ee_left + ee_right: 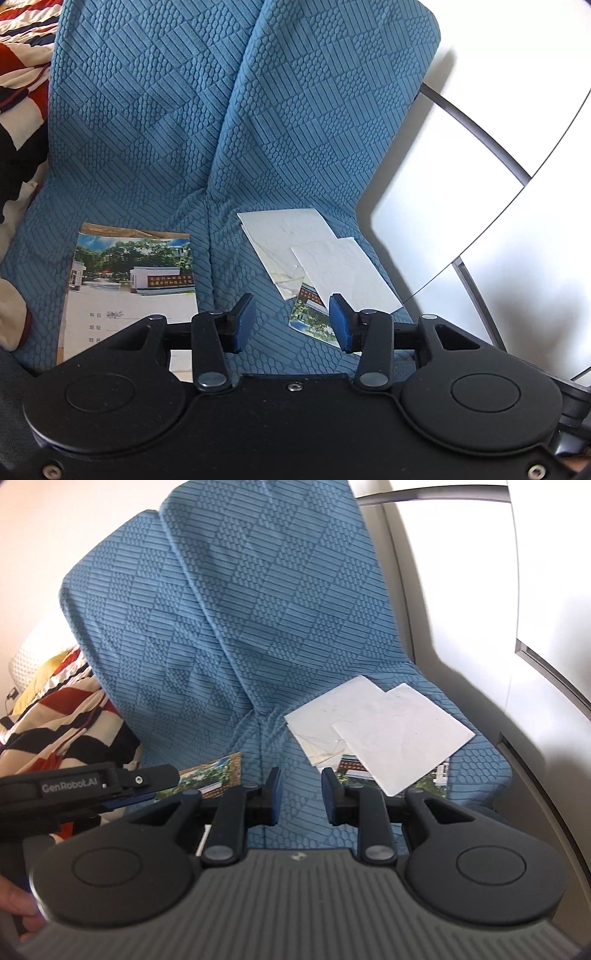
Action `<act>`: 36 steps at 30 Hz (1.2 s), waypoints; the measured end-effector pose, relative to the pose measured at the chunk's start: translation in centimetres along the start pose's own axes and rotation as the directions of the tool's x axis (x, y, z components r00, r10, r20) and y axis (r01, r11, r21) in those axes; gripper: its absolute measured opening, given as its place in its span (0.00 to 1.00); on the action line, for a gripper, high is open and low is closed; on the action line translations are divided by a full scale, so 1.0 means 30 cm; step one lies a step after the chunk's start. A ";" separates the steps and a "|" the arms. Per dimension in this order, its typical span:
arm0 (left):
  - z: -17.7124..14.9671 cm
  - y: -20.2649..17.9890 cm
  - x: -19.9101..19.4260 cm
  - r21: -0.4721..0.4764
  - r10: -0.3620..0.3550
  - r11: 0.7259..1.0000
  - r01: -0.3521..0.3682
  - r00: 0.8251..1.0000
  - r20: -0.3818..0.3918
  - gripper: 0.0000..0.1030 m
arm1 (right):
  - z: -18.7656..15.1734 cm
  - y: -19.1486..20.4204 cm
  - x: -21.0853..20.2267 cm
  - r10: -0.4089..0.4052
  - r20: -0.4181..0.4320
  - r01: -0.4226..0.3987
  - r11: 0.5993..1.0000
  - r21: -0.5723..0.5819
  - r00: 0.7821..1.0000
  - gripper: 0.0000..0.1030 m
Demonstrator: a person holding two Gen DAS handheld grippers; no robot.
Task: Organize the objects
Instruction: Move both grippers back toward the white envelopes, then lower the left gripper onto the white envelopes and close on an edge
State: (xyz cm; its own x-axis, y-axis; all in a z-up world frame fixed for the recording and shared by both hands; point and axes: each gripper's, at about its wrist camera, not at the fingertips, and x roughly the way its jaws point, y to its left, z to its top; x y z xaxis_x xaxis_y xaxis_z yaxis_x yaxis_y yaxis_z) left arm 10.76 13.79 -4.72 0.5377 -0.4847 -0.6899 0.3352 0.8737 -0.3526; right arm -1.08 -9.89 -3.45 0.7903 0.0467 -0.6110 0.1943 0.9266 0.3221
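Note:
A booklet with a photo cover lies flat on the left blue sofa cushion. On the right cushion, two white booklets overlap, and beneath them is another photo-cover booklet. My left gripper hovers open over the seam between the cushions, with only fabric between its blue pads. In the right wrist view the white booklets lie just ahead and to the right. My right gripper stands open by a narrow gap, with nothing in it. The left gripper reaches in over the left booklet.
A red, black and white striped blanket is heaped at the sofa's left end. White panels with dark edges stand close along the right side of the sofa. A hand shows at the lower left.

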 end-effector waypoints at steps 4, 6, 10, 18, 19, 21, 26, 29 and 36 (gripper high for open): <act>-0.007 -0.035 0.031 0.005 -0.002 1.000 0.002 1.000 -0.008 0.41 | 0.001 -0.040 -0.002 -0.015 0.007 0.015 1.000 0.012 1.000 0.26; -0.009 -0.060 0.047 0.015 -0.006 1.000 0.006 1.000 -0.017 0.41 | 0.005 -0.066 -0.003 -0.021 0.009 0.021 1.000 0.022 1.000 0.26; -0.010 -0.103 0.085 0.024 -0.012 1.000 0.012 0.999 -0.030 0.42 | 0.012 -0.112 -0.010 -0.037 0.018 0.036 0.999 0.035 0.999 0.26; -0.020 -0.177 0.186 0.033 -0.033 0.999 0.035 0.997 -0.067 0.42 | 0.028 -0.230 0.007 -0.075 0.017 0.073 0.992 0.099 0.997 0.26; -0.020 -0.183 0.204 0.032 -0.037 0.999 0.040 0.996 -0.076 0.42 | 0.031 -0.246 0.012 -0.078 0.015 0.076 0.991 0.112 0.997 0.26; -0.021 -0.195 0.240 0.029 -0.043 0.999 0.046 0.995 -0.090 0.42 | 0.039 -0.279 0.025 -0.084 0.007 0.082 0.987 0.137 0.996 0.34; -0.018 -0.218 0.344 0.015 -0.070 0.997 0.072 0.989 -0.129 0.42 | 0.058 -0.348 0.073 -0.067 -0.018 0.069 0.981 0.179 0.998 0.45; -0.021 -0.225 0.418 0.000 -0.085 0.996 0.086 0.984 -0.157 0.42 | 0.070 -0.402 0.115 -0.075 -0.040 0.081 0.976 0.203 0.996 0.45; -0.064 -0.216 0.603 -0.049 -0.137 0.990 0.129 0.959 -0.249 0.43 | 0.094 -0.541 0.235 -0.098 -0.108 0.121 0.965 0.234 0.989 0.45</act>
State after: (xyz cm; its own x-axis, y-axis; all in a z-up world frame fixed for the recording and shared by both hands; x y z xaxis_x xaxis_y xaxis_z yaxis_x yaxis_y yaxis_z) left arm 16.83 -0.57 -16.14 0.2768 -0.5744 -0.7704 0.3636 0.8047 -0.4693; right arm 2.97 -25.64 -10.95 0.7002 -0.0044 -0.7139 0.4192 0.8120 0.4062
